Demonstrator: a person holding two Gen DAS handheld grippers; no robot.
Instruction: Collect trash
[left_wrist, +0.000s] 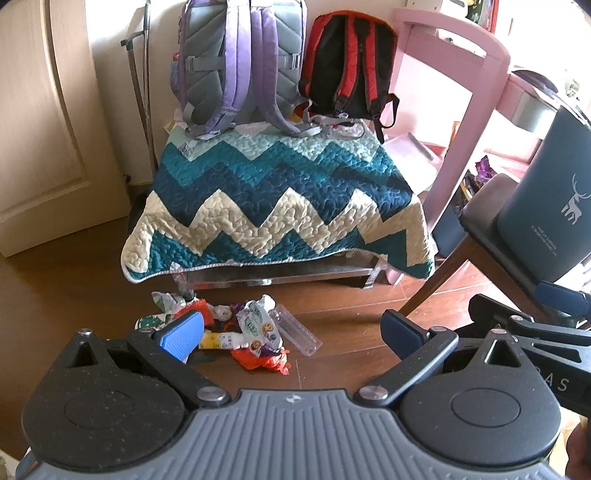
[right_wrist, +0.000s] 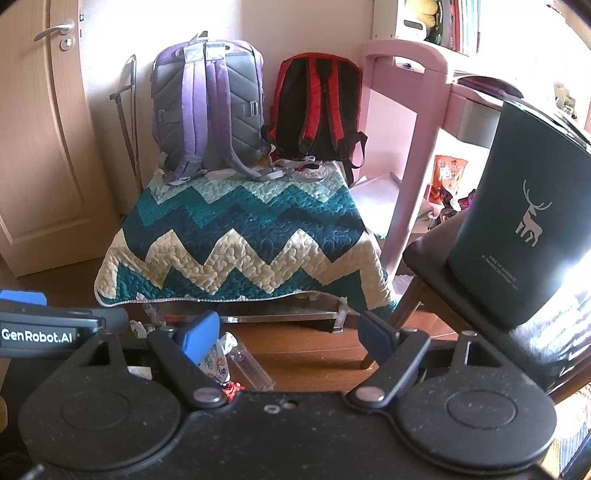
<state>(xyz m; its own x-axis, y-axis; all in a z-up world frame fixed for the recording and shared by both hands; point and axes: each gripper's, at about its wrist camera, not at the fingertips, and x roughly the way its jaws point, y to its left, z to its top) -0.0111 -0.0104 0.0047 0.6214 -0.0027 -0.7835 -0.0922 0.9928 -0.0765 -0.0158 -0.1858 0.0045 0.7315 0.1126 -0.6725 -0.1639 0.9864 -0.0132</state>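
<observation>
While both tools (left_wrist: 293, 334) (right_wrist: 286, 338) gape empty, bin (right_wrist: 517, 221) sits on chair (right_wrist: 436, 258), contents hidden; wrappers (left_wrist: 236, 332) on floor.

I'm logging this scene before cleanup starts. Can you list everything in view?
wrappers: small heap, mixed colours, on the floor
clear tray: 1, beside the heap
quilt: 1, teal and cream, over a low bench
backpacks: 2, purple and red, on the quilt
bin: 1, dark teal, on a chair
desk: 1, pink
door: 1, beige
left gripper: open, empty
right gripper: open, empty
</observation>
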